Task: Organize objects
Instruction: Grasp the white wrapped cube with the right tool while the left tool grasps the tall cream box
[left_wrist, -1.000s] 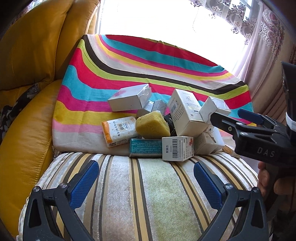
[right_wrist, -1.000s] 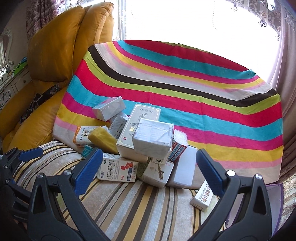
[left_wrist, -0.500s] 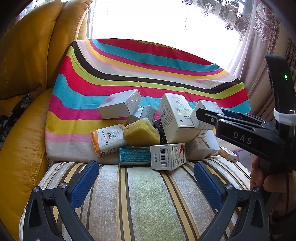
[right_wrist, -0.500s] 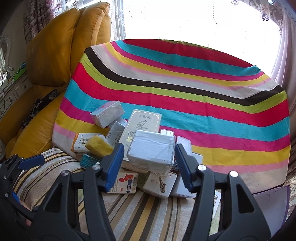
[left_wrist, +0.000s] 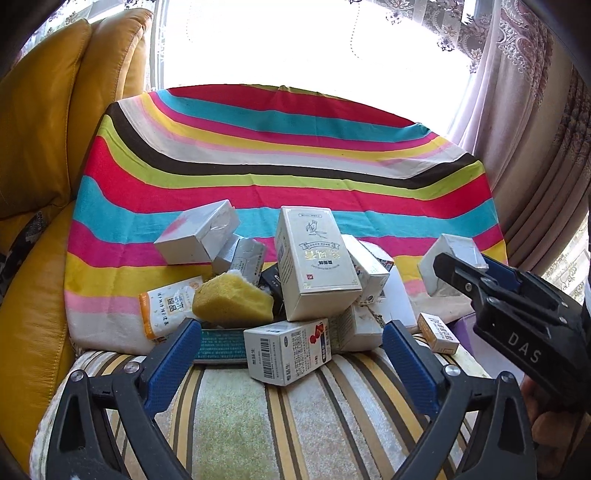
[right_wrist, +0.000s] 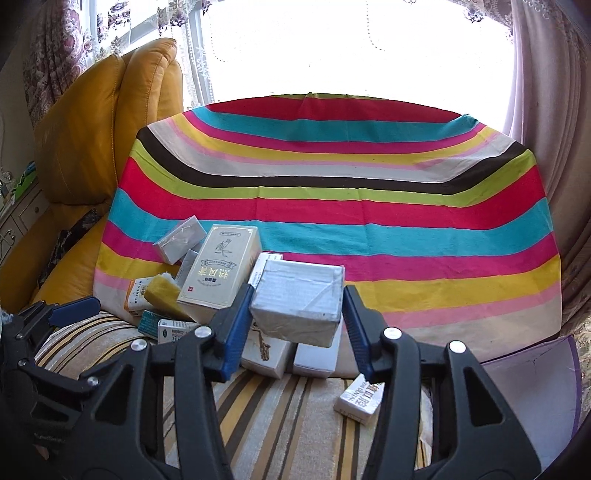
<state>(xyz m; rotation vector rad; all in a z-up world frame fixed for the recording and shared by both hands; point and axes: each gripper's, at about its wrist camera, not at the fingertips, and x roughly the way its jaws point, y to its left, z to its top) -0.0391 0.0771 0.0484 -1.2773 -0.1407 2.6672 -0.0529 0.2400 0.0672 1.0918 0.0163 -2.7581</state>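
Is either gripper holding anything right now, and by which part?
The right gripper clamps the silver-wrapped rectangular box by its two short ends; the left gripper is open, empty.

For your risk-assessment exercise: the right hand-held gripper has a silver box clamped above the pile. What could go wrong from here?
1. The silver box sits tilted between the right hand-held gripper pads; it could slip and fall onto the pile.
2. The tall cream box leans on loose boxes; a knock might topple it.
3. The small box lies near the cushion's edge and may get nudged off.
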